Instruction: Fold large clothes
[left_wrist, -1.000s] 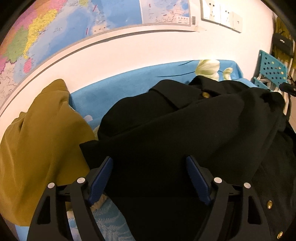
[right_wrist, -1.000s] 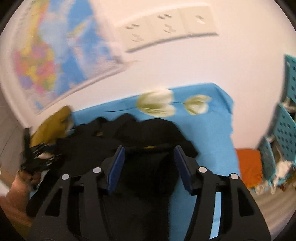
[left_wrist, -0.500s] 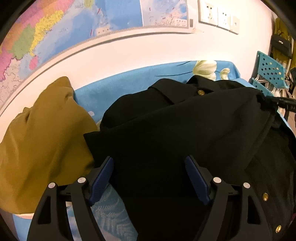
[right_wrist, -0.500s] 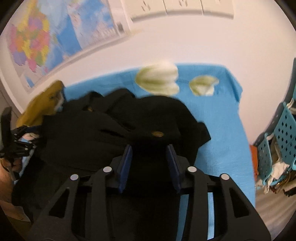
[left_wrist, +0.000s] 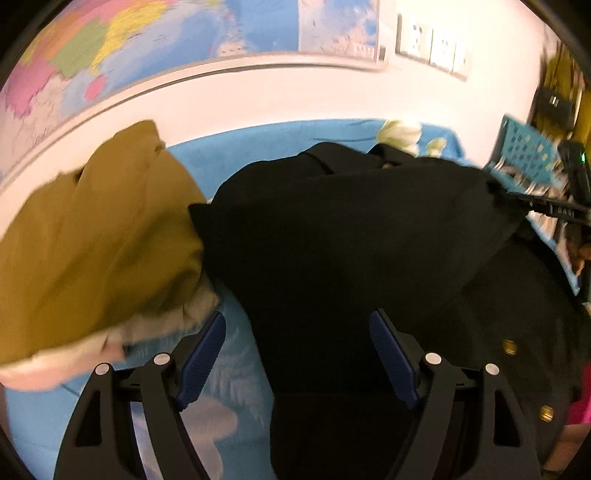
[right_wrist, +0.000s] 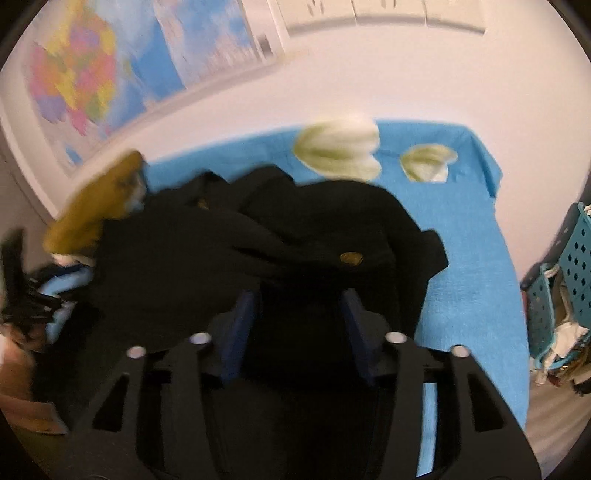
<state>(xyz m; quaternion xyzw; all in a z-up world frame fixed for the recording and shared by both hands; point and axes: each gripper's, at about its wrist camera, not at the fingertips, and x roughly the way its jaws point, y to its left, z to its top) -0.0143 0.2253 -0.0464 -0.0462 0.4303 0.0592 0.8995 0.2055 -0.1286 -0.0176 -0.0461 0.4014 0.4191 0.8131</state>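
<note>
Wall: plain white wall (right_wrist: 406, 66) behind the bed
Map: big coloured map (left_wrist: 155, 48) pinned up at left
Sockets: row of white wall sockets (right_wrist: 388, 14), right of the map
Bed: bright blue sheet (right_wrist: 472, 258) printed with pale tulips
Right side: teal perforated crate (right_wrist: 576, 266), clutter below it

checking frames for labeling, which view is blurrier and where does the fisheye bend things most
Right wrist view: blurrier, with the map, white flower prints and even the right gripper smeared, its jaws opening over the black coat. Left wrist view: milder smear on the mustard garment; left gripper crisp. Both bend the wall edge into an arc near the rim.
</note>
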